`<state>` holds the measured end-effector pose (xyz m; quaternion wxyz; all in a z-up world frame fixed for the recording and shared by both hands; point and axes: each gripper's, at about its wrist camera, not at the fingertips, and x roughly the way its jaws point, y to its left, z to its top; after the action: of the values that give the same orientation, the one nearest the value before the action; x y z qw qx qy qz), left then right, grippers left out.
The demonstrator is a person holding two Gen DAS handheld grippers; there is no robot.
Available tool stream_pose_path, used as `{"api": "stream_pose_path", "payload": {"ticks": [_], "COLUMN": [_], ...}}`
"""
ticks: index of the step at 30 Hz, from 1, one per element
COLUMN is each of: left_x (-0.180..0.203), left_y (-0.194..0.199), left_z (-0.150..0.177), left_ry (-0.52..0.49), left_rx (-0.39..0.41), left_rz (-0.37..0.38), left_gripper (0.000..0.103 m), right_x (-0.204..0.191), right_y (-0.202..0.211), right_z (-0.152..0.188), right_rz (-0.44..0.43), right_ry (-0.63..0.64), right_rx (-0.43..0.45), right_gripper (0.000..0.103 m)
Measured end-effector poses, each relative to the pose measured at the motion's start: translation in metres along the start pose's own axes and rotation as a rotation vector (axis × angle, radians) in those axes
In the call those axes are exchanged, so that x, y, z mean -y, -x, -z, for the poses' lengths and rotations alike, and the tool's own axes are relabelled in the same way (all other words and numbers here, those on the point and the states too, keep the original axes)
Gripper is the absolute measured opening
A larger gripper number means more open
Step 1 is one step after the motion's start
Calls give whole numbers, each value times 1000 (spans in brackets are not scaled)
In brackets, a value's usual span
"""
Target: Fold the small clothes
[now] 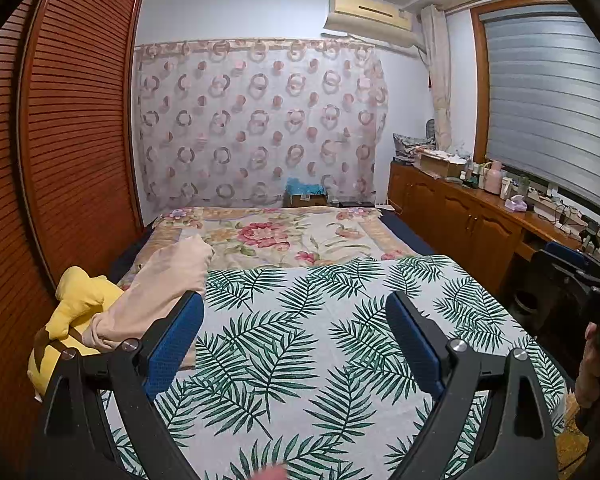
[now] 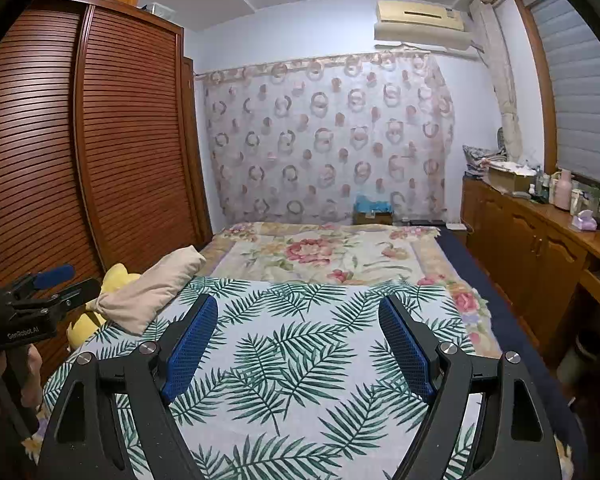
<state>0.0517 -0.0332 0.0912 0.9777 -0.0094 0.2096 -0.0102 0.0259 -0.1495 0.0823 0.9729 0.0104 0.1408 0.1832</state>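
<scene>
One beige garment (image 1: 156, 296) is seen from the left wrist, bunched at the leaf-print sheet's (image 1: 300, 340) left edge against a yellow plush (image 1: 76, 312); the left gripper (image 1: 294, 332) is spread wide, empty. From the right wrist, the right gripper (image 2: 298, 332) is likewise held apart, empty, above the sheet.

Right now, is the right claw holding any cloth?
No, the right claw is open with nothing between its blue pads, and only the leaf-print sheet shows below it.
</scene>
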Motion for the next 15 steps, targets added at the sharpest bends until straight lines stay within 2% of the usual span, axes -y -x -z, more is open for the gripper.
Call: {"api": "stream_pose_path", "payload": {"ticks": [7, 15], "left_x": [3, 2], "left_y": [5, 3], "left_z": [3, 1], "left_ry": [-3, 0], "left_rx": [1, 4], "left_rz": [-1, -2], "left_gripper": [93, 93], "right_x": [4, 17], "right_y": [1, 2], "right_z": [13, 13], "right_rz": [9, 9], "right_ry": [-1, 2], "right_rx": [5, 2], "right_gripper": [84, 84]}}
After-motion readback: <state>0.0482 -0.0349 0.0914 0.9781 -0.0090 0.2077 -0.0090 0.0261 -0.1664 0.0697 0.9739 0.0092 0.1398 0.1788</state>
